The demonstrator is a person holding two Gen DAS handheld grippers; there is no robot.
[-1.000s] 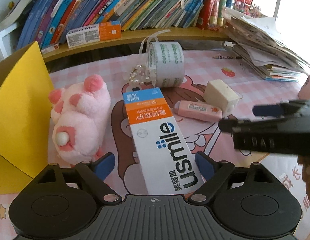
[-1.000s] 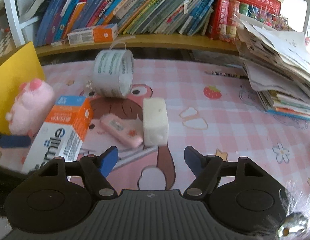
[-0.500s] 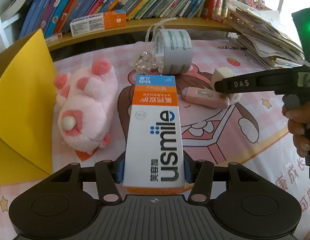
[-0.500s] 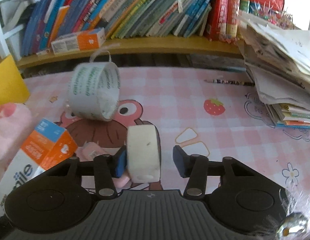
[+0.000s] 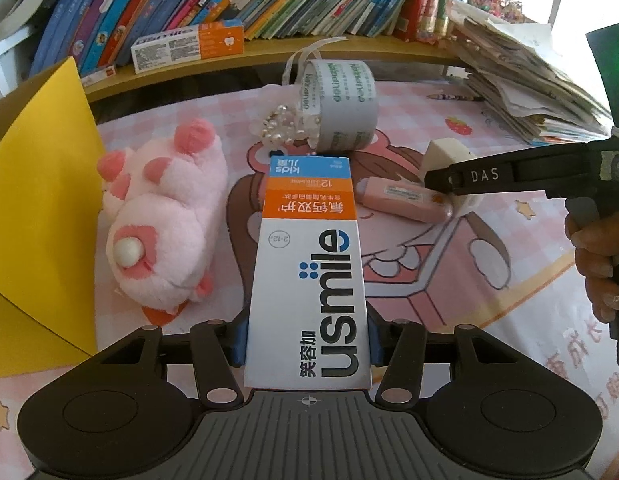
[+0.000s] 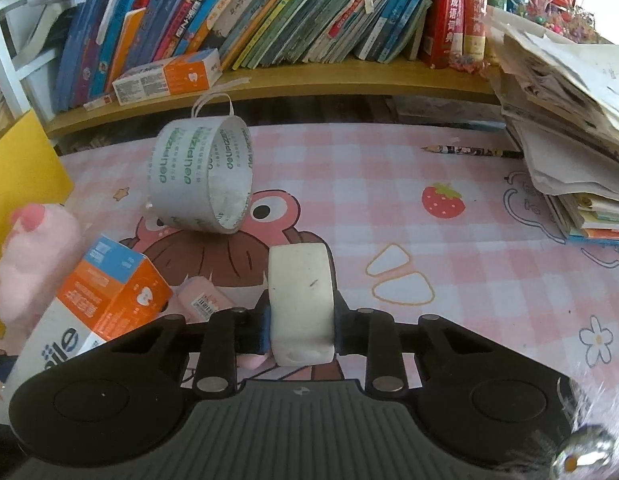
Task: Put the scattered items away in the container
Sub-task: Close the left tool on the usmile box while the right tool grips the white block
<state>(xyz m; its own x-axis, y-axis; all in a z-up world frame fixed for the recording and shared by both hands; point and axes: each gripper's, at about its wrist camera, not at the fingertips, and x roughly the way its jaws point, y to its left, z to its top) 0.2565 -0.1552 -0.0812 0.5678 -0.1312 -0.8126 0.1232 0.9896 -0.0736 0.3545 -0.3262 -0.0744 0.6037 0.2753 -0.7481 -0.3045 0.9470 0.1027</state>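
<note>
- Far left, the yellow container (image 5: 41,208) stands open-sided at the edge of the pink surface (image 5: 449,280), its wall just beside the pink plush toy (image 5: 161,224)
- One plush toy, lying on its side between the container and the box, not gripped by anyone
- Centre now: the left hand-held gripper (image 5: 307,338) is clamped on the toothpaste box (image 5: 309,276), blue pads pressing both long sides near the box's close end
- The box's long axis runs straight ahead along the fingers, away from the camera, its far end pointing at the tape roll (image 5: 337,108)
- The key relation: the container lies to the left of this gripper, past the plush, so I judge a leftward swing is what the box needs, and the left hand is the nearer one
- One tape roll, on its side, with a small heap of pearl beads (image 5: 281,126) touching it
- One pink eraser-like stick (image 5: 405,198) lying flat on the surface, right of the box
- Right side: the right hand-held gripper (image 6: 301,326) is closed tight on the white sponge block (image 6: 301,300), one block only
- That block sits well apart from the container, farthest of the lot
- Count: five loose items, two gripped, three waiting
</note>
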